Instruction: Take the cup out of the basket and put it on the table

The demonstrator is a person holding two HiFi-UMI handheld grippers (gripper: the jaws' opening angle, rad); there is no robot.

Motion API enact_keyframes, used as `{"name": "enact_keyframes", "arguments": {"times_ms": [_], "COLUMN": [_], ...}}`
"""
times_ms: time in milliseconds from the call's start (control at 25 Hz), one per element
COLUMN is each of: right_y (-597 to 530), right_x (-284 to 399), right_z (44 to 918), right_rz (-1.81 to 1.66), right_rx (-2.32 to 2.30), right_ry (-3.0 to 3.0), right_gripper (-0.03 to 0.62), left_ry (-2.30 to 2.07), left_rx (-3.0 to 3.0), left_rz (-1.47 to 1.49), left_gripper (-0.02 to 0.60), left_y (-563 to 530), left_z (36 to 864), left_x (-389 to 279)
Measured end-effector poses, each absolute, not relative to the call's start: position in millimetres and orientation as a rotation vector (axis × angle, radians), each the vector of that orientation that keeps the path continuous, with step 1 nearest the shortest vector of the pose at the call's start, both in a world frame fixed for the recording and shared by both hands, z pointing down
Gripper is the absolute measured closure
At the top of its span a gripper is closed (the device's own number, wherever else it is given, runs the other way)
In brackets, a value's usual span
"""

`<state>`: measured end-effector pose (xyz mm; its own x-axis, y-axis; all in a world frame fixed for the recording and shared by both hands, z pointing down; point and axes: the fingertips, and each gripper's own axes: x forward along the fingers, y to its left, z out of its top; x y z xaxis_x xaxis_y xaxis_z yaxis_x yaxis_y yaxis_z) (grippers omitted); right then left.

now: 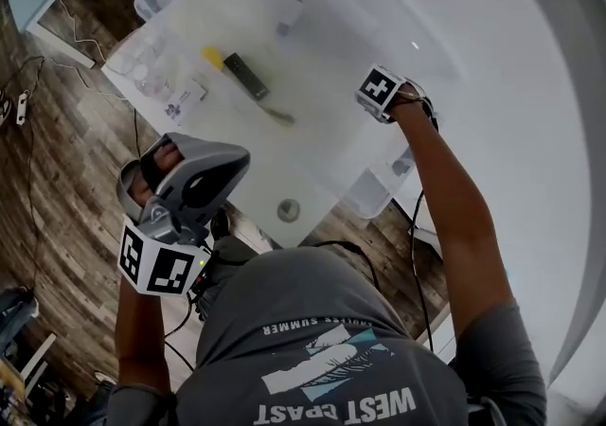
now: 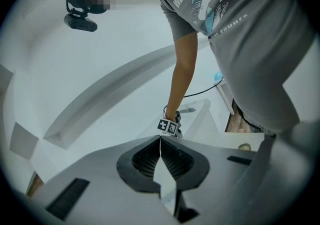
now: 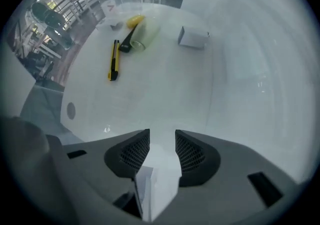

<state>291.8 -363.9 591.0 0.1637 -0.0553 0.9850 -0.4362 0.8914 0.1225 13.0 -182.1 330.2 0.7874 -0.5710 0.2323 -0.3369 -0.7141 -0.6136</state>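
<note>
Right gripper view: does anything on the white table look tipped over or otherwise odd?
Perhaps one thing: a translucent, yellowish cup-like cylinder appears to lie on its side on the white table, near a yellow-and-black utility knife. Nothing looks spilled.

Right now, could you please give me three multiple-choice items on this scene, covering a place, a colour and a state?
1. Where does the yellow-and-black utility knife lie? A on the white table; B on a shelf; C between a gripper's jaws.
2. What colour is the small rectangular box? A red; B white; C black.
3. How do the jaws of the right gripper stand? A shut on the knife; B together, empty; C apart, empty.
Answers: A, it rests flat on the tabletop; B, it is as pale as the table; C, a bare gap shows between them.
</note>
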Motion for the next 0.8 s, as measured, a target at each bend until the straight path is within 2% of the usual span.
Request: {"name": "enact_keyframes", "arguments": {"times_ms": [240,280,360,400,800], "right_y": [-365.3,-367.6,-372.7,-372.8,-364.5], "right_x": [310.5,313.9,316.0,313.5,254.5], "right_z": [628.3,629.2,629.6,631.3,577.9], "right_rz": [0.337,0.316,0.262,0.260,0.301], "right_rx": [0.396,0.399,0.400,0.400,0.527], "right_ry": [-1.313,-1.294,-1.279,-1.292,-1.554], "right_gripper": [0.443,0.463,0.558,0.564,0.566], "left_ry": [0.711,0.714,0.717,0.717,0.651], "left_rx": [-2.430,-2.432,-2.435,-2.437,-2.436], "left_rz": [-0.600,-0.605,-0.613,-0.615,-0.569], "left_gripper": [0.566,0.566,0.566,0.566,0.566], "left_y": [-176.8,-175.9,-174.6,-174.0,-165.8], "left_z": [337.0,337.9,339.9,340.8,338.1], "left_x": [4.9,4.0,2.4,1.7,0.0]}}
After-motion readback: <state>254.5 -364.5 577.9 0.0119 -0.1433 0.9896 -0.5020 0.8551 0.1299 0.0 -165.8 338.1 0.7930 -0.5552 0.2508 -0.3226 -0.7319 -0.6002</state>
